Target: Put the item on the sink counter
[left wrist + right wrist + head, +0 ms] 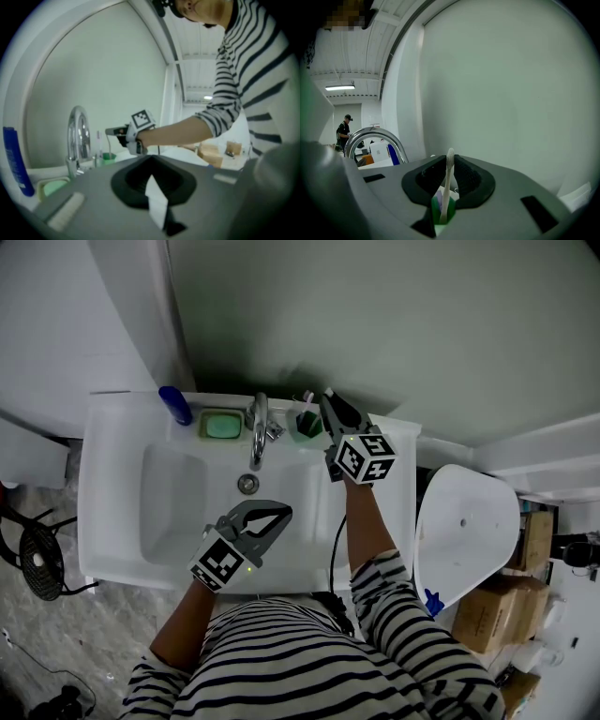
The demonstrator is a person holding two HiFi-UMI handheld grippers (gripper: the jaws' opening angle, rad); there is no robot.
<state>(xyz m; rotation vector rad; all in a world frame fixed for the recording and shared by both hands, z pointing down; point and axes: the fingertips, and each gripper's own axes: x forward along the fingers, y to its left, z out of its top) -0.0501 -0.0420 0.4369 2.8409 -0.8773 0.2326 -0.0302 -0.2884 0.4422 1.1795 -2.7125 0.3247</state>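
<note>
From my seat the sink [112,521] looks like glossy white ceramic, and the faucet [258,432] is polished chrome metal that mirrors the room. The left gripper [284,513] and right gripper [449,164] have matt grey plastic shells. The right one's pads [467,176] are black and ribbed, rubbery-looking. The toothbrush [448,180] is smooth white plastic and the cup [305,424] green plastic. The blue bottle [175,405] looks like shiny plastic. The striped shirt [309,662] is soft knit cloth. The wall [394,324] is flat matt paint.
</note>
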